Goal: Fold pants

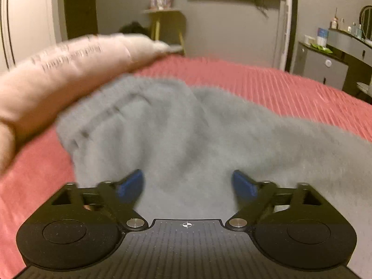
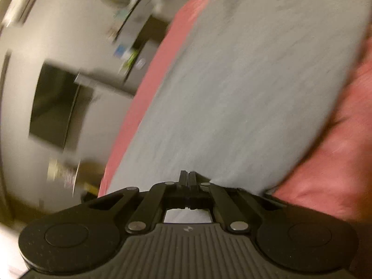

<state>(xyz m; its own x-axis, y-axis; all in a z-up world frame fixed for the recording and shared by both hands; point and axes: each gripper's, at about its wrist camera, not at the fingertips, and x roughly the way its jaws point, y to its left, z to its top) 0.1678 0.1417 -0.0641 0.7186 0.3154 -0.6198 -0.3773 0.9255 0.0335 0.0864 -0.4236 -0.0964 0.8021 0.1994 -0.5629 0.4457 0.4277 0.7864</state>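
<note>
Grey sweatpants (image 1: pixel 186 130) lie rumpled on a red bedspread (image 1: pixel 290 86), the left gripper (image 1: pixel 187 186) spread wide just above the cloth. A pink pillow (image 1: pixel 69 69) along the bed's left edge shows only here. The tilted, blurred right view shows the right gripper (image 2: pixel 188 181) — fingers pressed together at the fabric's edge (image 2: pixel 244 81), apparently pinching it.

pants (image 2: pixel 232 93): motion-blurred | far end cut off | room (image 2: pixel 69 81): smeared

Grey pants (image 1: pixel 186 134), ribbed red bedspread (image 1: pixel 290 88)
</note>
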